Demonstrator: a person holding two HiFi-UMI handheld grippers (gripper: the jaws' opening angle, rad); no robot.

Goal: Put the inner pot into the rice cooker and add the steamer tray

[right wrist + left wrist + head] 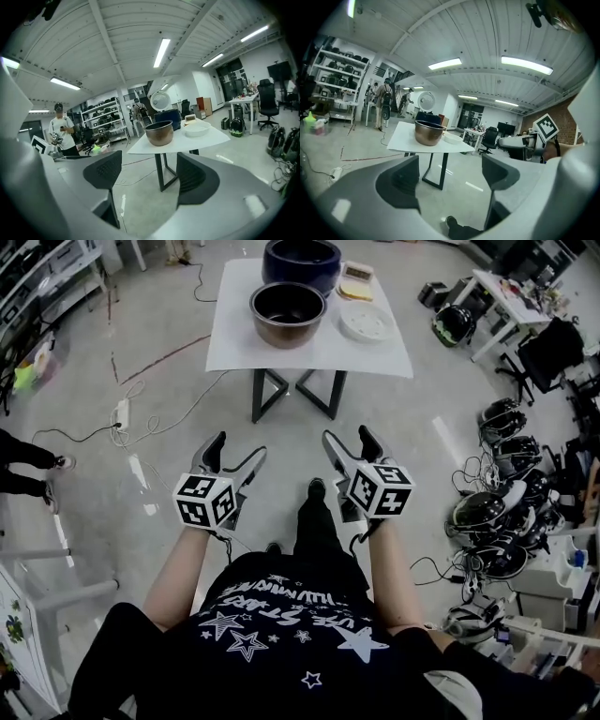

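Table (239,343) taken as reference. Inner pot (287,313) stands mid-table. Rice cooker (300,261) sits just behind the pot at the table's far edge, and steamer tray (367,322) lies to the pot's right. Left gripper (236,448) and right gripper (349,437) are well short of the table, side by side. Both have jaws apart with nothing between them.

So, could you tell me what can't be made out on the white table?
- Dark blue rice cooker: interior too dark in head view; mostly behind the copper-coloured inner pot in left gripper view.
- White round steamer tray: holes too small to count in any view.
- Small beige item beside the cooker: too small to identify.
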